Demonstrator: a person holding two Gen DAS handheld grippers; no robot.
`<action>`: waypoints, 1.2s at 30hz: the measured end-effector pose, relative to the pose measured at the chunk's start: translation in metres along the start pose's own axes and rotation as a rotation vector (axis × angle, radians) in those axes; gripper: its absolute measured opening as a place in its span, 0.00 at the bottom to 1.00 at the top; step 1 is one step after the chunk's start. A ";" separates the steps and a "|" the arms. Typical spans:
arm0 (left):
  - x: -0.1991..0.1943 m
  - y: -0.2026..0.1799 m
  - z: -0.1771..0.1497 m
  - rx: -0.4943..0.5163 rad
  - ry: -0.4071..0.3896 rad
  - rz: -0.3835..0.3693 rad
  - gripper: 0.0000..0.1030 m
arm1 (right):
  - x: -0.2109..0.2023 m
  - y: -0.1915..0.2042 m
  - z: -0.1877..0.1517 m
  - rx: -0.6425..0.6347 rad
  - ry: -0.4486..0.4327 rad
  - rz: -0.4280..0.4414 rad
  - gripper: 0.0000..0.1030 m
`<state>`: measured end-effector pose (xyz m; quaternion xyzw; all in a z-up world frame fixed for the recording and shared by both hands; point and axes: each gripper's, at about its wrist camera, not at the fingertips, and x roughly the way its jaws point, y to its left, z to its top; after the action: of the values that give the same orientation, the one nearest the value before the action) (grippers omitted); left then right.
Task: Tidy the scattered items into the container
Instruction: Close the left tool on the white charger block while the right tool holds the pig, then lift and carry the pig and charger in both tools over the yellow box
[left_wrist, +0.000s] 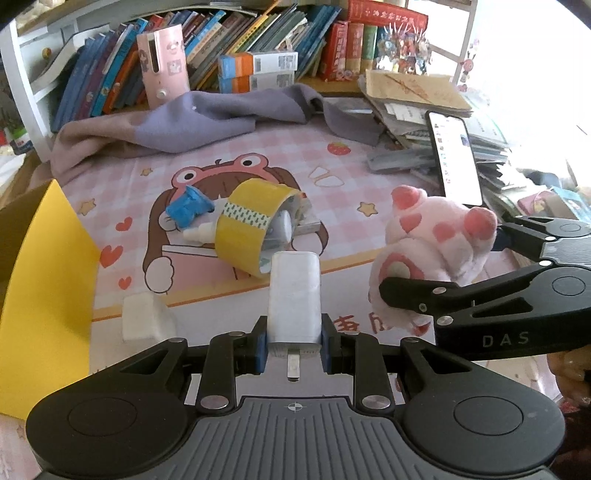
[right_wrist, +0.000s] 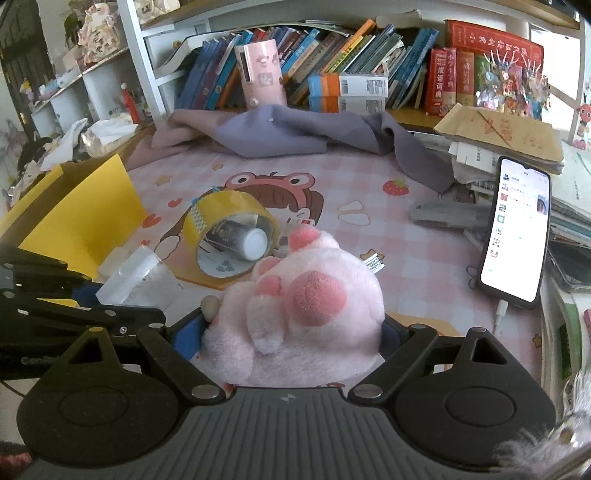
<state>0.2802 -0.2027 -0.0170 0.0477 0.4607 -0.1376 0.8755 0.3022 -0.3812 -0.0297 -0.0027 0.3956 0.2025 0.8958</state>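
Fingers (left_wrist: 260, 345) above pink cartoon mat (left_wrist: 369, 177)

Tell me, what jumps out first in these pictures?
First the fluffy pink paw plush, squeezed in the right hand-held gripper above the pink cartoon desk mat. Next the white charger plug, clamped in the left hand-held gripper. Between them, on the mat, a yellow tape roll lies tilted over a small bottle, with the yellow box at far left.
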 end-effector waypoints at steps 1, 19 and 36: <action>-0.002 -0.001 0.001 0.005 0.002 -0.002 0.24 | -0.001 -0.001 0.000 0.002 0.006 0.005 0.87; -0.014 -0.002 -0.011 -0.024 0.008 -0.041 0.24 | -0.007 0.004 -0.006 0.007 0.036 0.024 0.87; -0.038 0.015 -0.020 -0.088 -0.056 -0.115 0.24 | -0.031 0.022 -0.014 0.002 0.001 -0.032 0.87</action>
<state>0.2483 -0.1765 0.0016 -0.0214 0.4434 -0.1682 0.8801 0.2656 -0.3745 -0.0139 -0.0082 0.3962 0.1877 0.8988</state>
